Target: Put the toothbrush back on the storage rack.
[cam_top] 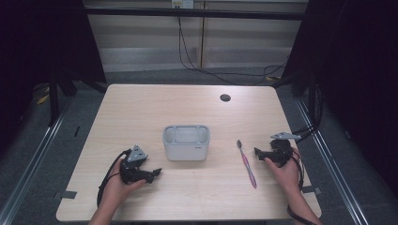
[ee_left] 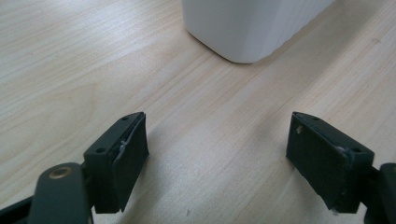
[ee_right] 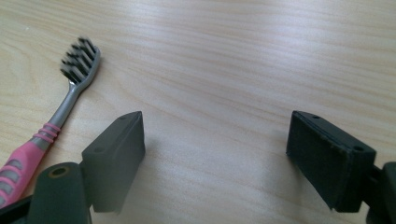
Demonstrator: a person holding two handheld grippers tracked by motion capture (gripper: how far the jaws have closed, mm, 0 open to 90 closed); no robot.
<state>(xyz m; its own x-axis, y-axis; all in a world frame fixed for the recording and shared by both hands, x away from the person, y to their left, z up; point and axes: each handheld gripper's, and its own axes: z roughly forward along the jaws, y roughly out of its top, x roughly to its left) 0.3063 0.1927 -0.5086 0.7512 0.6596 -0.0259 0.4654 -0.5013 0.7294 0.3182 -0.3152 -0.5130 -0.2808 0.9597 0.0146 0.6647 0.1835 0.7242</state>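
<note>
At the near left of the desk (cam_top: 141,108), a hand (cam_top: 117,185) holds the left gripper (ee_left: 217,154) low over the pale wood-grain top, its two flat black rectangular jaws spread wide with nothing between them. Ahead of those jaws, toward 12 o'clock in the left gripper view, stands the rounded corner of a white plastic holder (ee_left: 247,28), smooth and matte, apart from the jaws. In the high view this holder (cam_top: 186,142) is a squat, round-cornered box near the desk's middle, open on top and split into compartments.

At the near right, the other hand (cam_top: 286,171) holds the right gripper (ee_right: 217,154), jaws likewise wide apart and empty, over bare wood. At 10 o'clock from these jaws lies a toothbrush (ee_right: 56,121) flat on the desk: dark bristles, slim grey neck, pink ribbed handle, passing just beside the left jaw. From above, the toothbrush (cam_top: 247,164) lies between holder and right gripper, bristle end toward the far side.

At 12 o'clock on the desk's far edge sits a small dark round hole (cam_top: 225,97).
</note>
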